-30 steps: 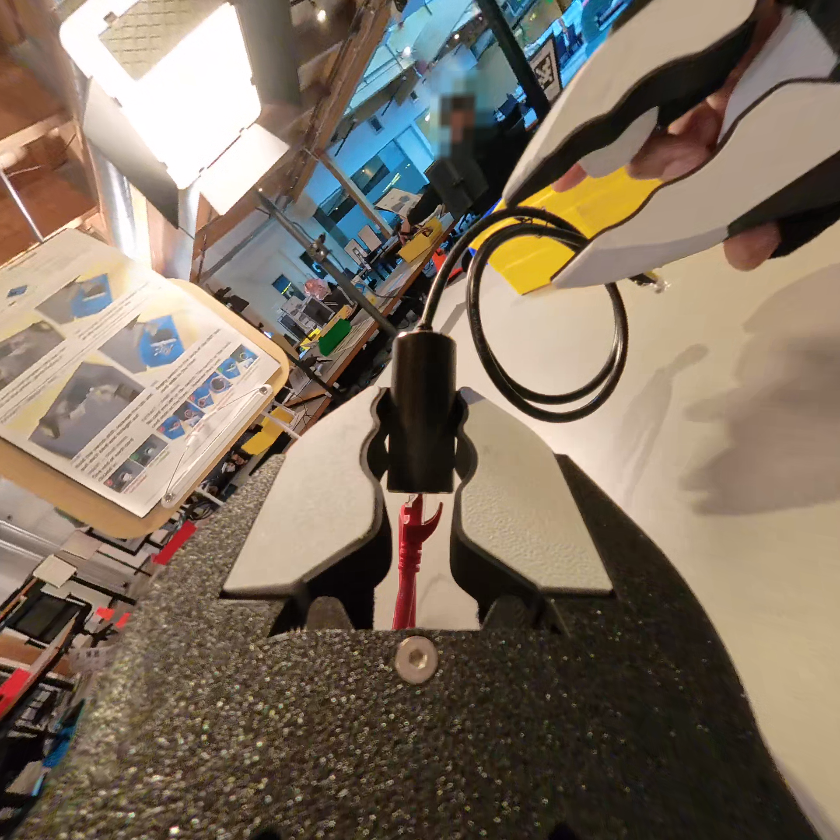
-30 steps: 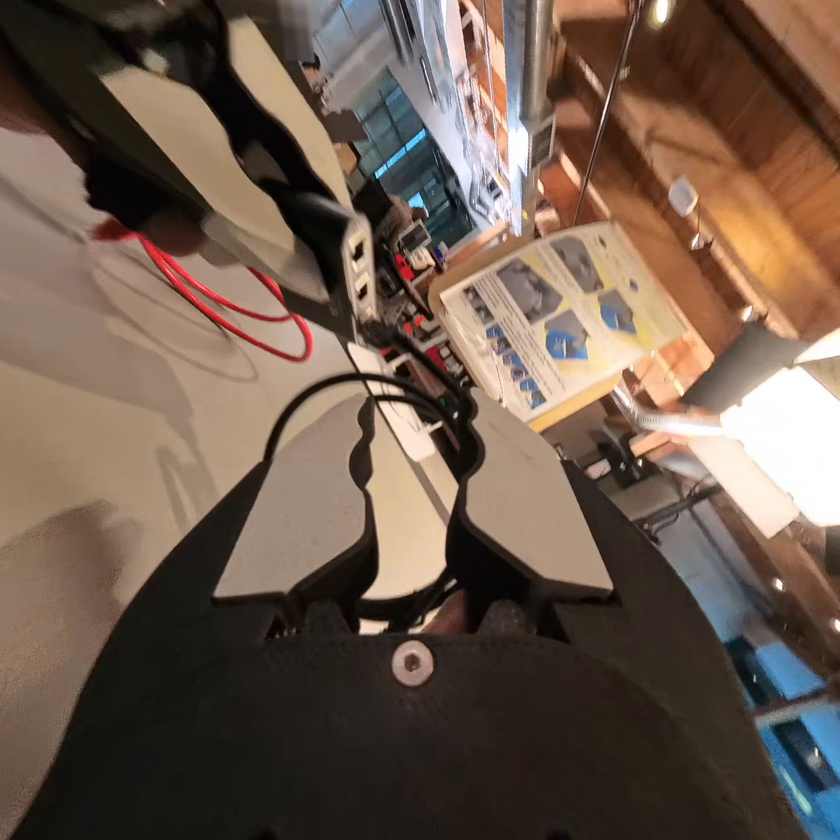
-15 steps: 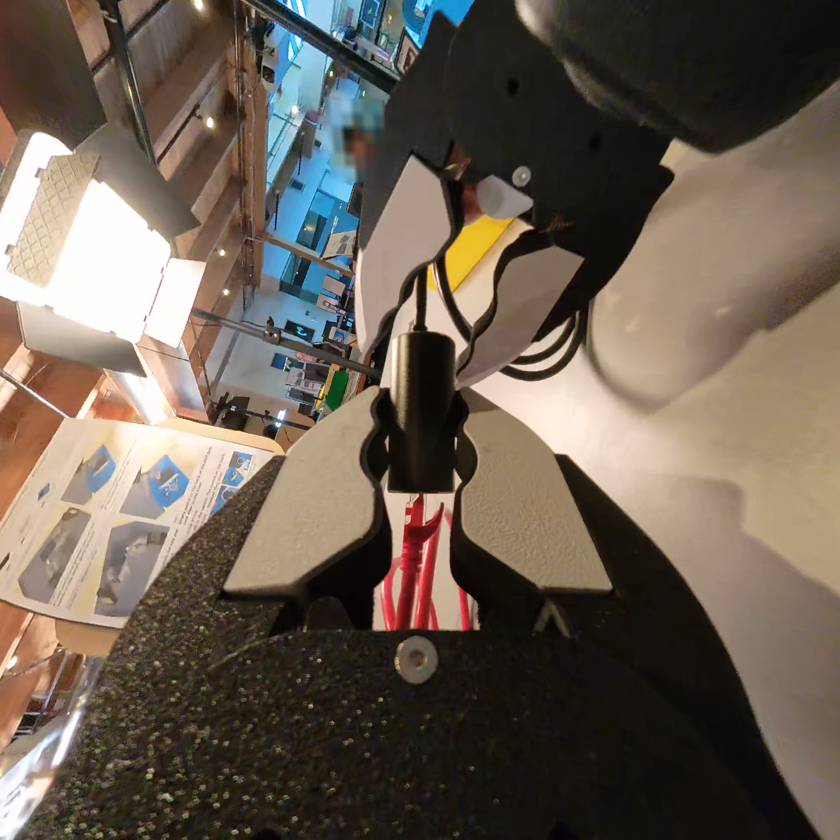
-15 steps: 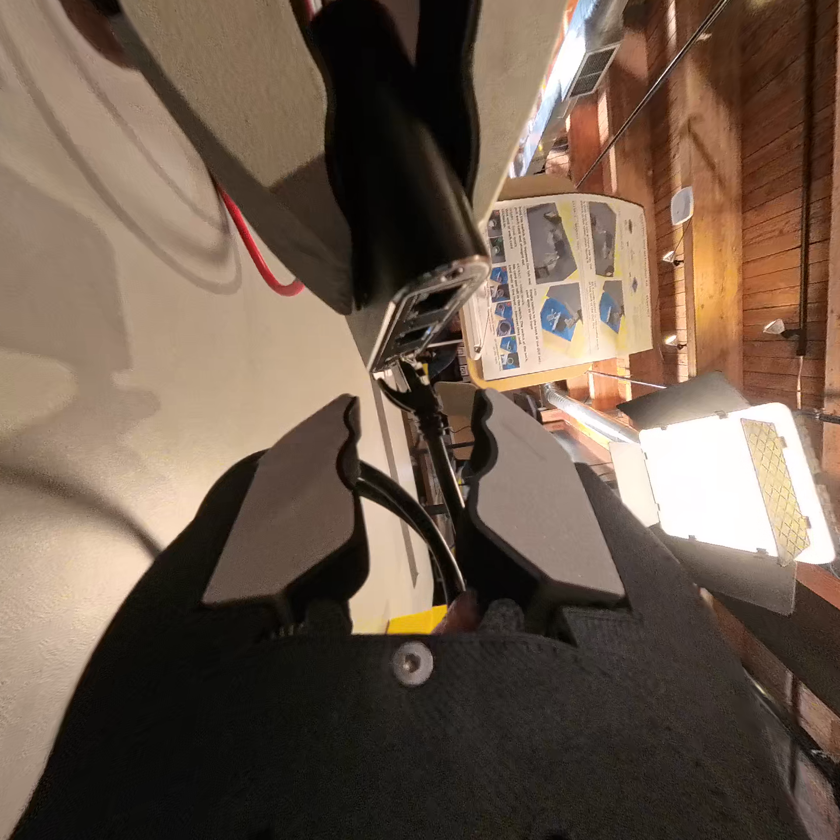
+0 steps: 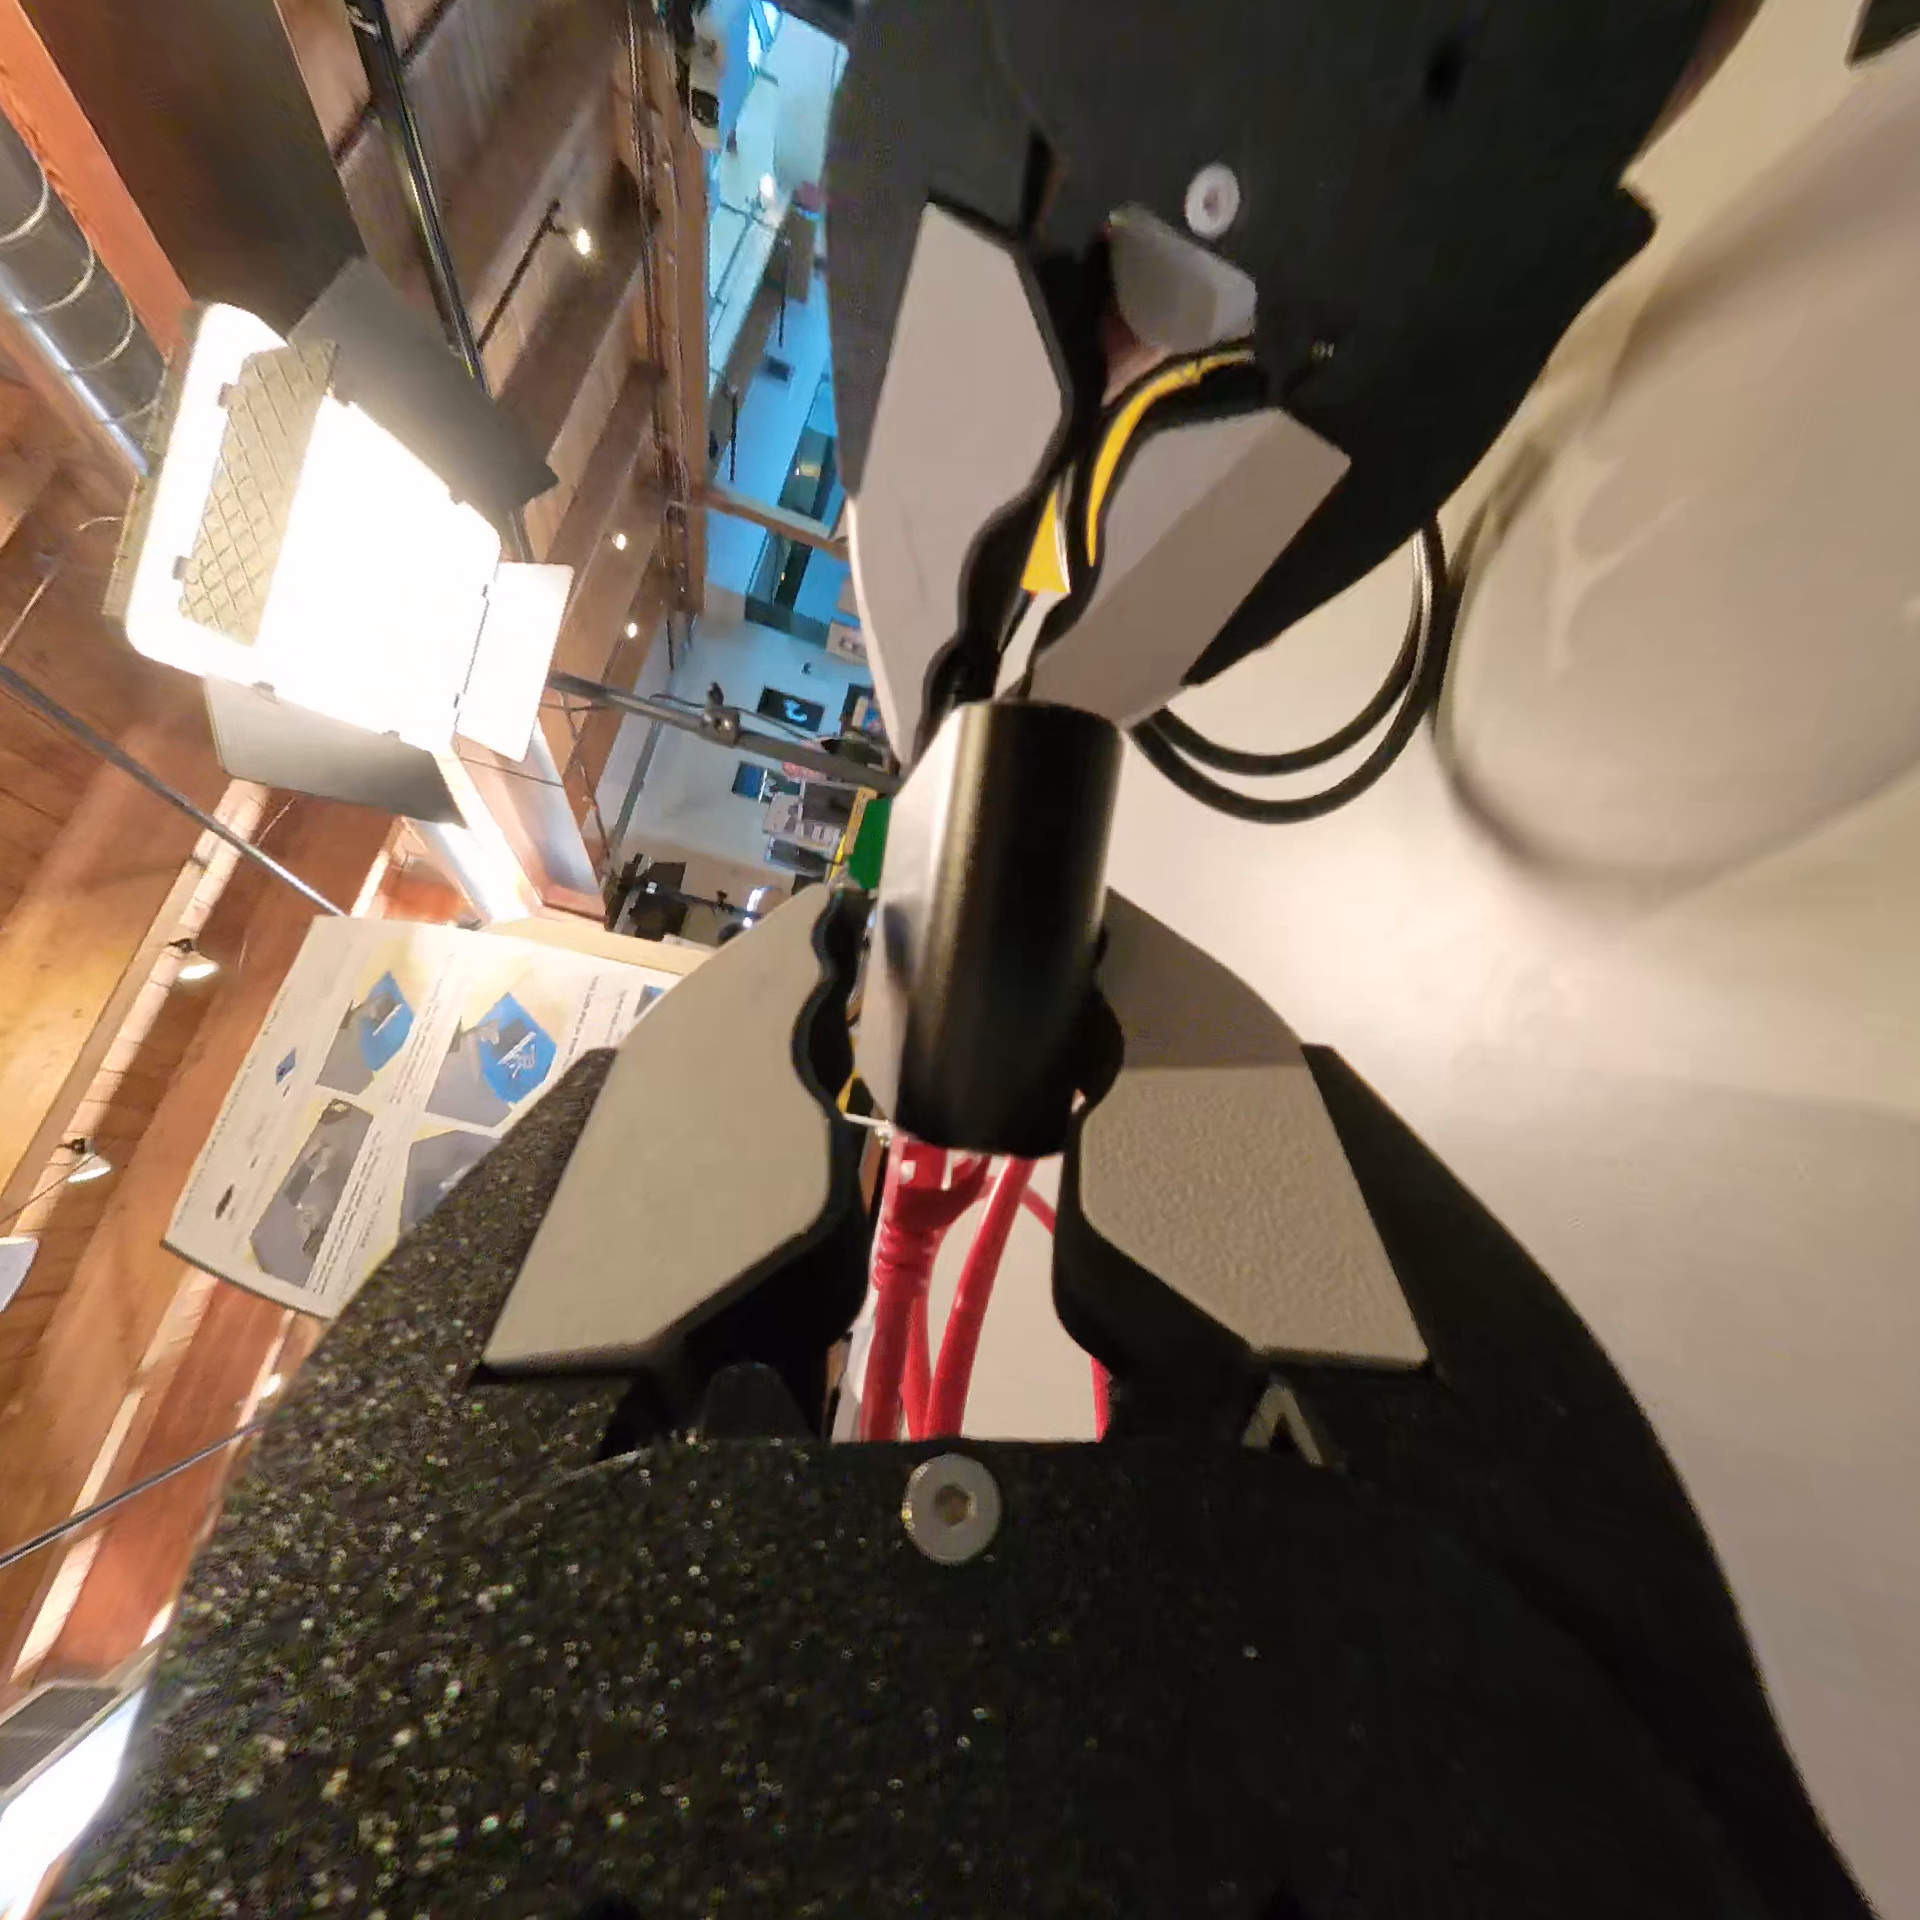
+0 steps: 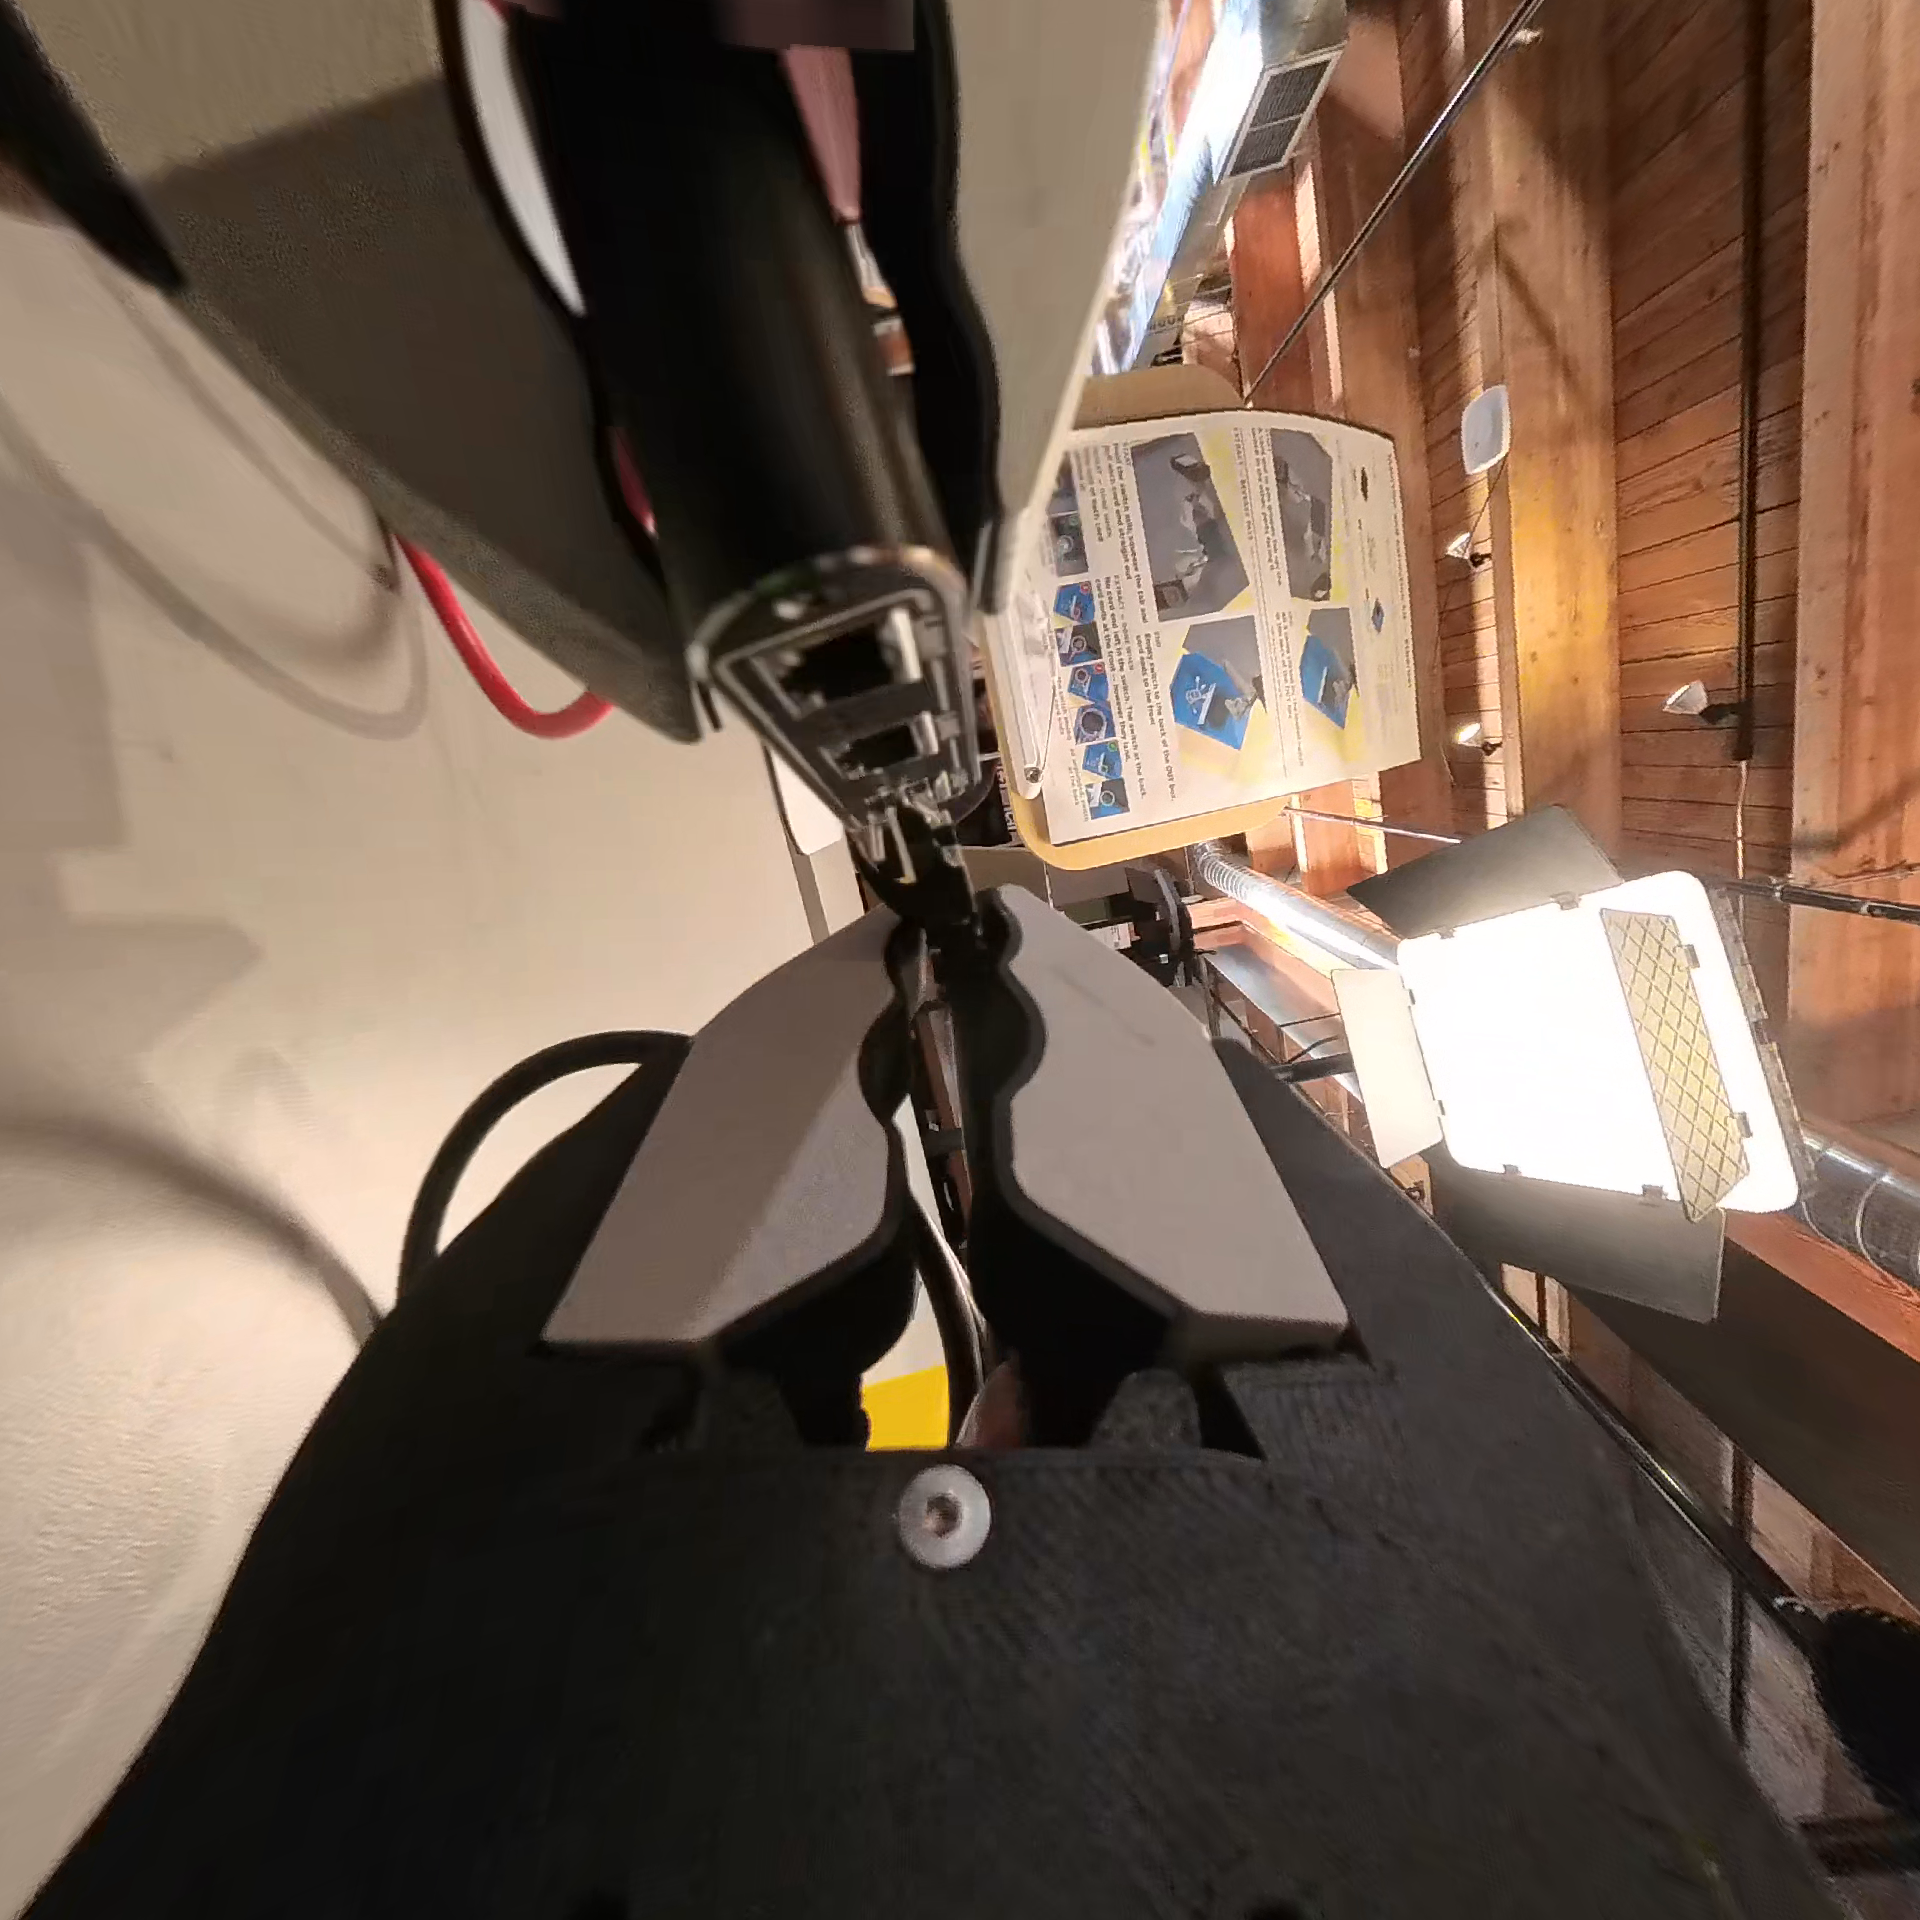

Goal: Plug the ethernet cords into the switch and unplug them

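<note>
My left gripper (image 5: pixel 966 925) is shut on the black switch (image 5: pixel 997 831) and holds it above the table. A red ethernet cord (image 5: pixel 914 1247) is plugged into the switch's near end. My right gripper (image 6: pixel 945 925) is shut on the plug (image 6: pixel 930 883) of the black cord (image 6: pixel 468 1122). The plug's tip touches the lower end of the switch's port face (image 6: pixel 852 686), where two empty ports show. I cannot tell whether the plug is seated. In the left wrist view the right gripper (image 5: pixel 1003 655) faces mine at the switch's far end.
The white table (image 5: pixel 1558 1039) lies under both grippers, with the black cord's loop (image 5: pixel 1351 748) and the red cord's loop (image 6: pixel 488 675) hanging over it. An instruction board (image 6: pixel 1226 623) and a bright light panel (image 6: pixel 1558 1039) stand beyond the table's edge. The left gripper's tips are roughly 5 cm from the right gripper's.
The two grippers have drawn close together, end to end. My right gripper's fingers have closed on the black cord's plug and brought it up to the switch's port face.
</note>
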Action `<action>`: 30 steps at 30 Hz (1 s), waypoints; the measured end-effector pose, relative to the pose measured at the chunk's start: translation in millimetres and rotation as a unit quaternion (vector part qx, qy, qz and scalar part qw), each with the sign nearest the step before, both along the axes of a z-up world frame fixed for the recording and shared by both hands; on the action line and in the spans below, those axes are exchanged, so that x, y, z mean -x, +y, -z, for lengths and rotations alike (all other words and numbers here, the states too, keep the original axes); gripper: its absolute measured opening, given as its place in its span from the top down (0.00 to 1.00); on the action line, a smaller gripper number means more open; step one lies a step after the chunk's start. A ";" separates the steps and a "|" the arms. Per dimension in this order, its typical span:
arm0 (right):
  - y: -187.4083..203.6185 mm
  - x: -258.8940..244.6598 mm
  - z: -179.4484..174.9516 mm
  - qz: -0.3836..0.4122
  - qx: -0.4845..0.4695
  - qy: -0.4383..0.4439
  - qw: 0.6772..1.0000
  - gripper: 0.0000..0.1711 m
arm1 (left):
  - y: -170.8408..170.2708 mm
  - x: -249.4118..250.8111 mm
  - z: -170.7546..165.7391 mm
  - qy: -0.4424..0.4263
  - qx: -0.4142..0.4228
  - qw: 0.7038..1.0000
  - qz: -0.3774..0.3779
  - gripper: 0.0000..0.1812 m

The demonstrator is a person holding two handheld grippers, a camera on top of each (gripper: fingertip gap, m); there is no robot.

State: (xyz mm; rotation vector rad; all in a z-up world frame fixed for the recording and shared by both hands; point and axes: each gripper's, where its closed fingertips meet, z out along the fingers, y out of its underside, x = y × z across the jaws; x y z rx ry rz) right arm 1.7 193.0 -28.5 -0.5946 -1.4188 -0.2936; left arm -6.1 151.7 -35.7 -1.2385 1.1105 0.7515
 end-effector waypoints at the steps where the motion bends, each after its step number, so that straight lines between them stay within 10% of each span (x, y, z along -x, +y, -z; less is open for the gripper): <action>1: -1.1 0.6 0.6 -0.004 0.003 -0.001 1.000 0.95 | 1.6 1.5 1.4 0.006 -0.002 1.000 -0.008 0.78; 21: -8.0 2.6 2.3 -0.061 0.017 0.018 0.998 0.78 | 9.4 15.1 -0.4 0.000 0.003 0.997 -0.079 0.84; 30: -21.6 3.9 4.9 -0.104 0.012 0.010 0.994 0.88 | 8.3 12.1 5.7 -0.027 0.039 0.997 -0.055 0.84</action>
